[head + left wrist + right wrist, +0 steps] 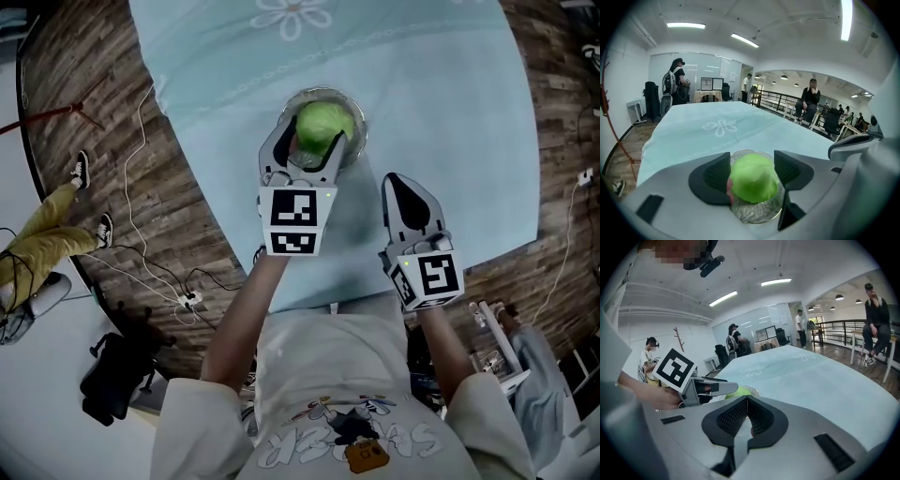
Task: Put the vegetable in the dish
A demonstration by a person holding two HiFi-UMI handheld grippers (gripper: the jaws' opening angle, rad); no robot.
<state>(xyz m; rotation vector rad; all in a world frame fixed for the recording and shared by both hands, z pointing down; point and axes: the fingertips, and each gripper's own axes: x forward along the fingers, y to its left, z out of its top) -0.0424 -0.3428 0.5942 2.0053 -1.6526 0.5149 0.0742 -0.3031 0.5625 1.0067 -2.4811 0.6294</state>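
Note:
A round green vegetable sits in a small clear glass dish on the pale blue tablecloth. My left gripper reaches over the dish from the near side, one jaw on either side of the vegetable. In the left gripper view both pads lie against the sides of the vegetable, with the dish showing under it. My right gripper hovers over the cloth to the right of the dish, shut and empty. In the right gripper view its pads meet, and the vegetable peeks out behind the left gripper.
The blue cloth covers the table, whose curved edge runs down the left and across the near side. Cables and a power strip lie on the wooden floor to the left, next to a seated person's legs. Several people stand or sit at the far end of the room.

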